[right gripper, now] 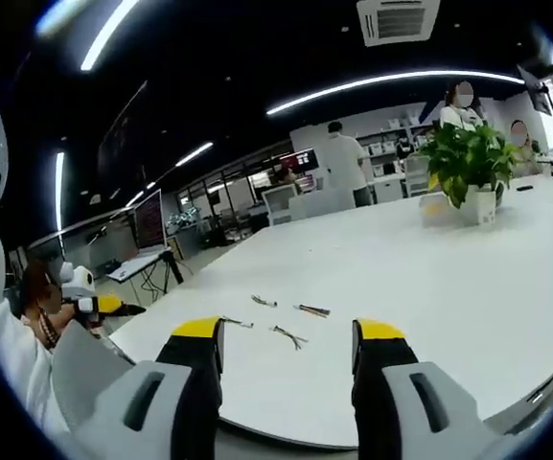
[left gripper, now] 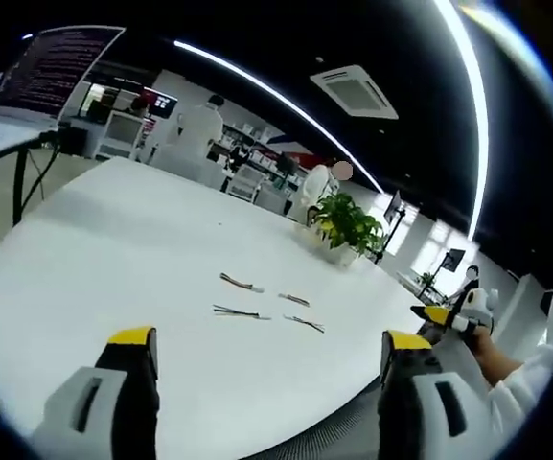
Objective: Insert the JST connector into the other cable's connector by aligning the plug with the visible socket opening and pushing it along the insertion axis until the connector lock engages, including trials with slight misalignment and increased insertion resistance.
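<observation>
Left tool (left gripper: 266,347): jaws wide apart, holding nothing.
Right tool (right gripper: 288,338): jaws wide apart, holding nothing.
Cables (left gripper: 241,284): four short pieces, loose on the white surface (left gripper: 113,249), ahead of both tools.

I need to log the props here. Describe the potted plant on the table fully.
The potted plant has bushy bright green leaves spilling over a small white pot. It stands upright on the white table, toward the far edge, well beyond the short cables. Nothing touches it but the tabletop. The pot's material is too small to tell.
</observation>
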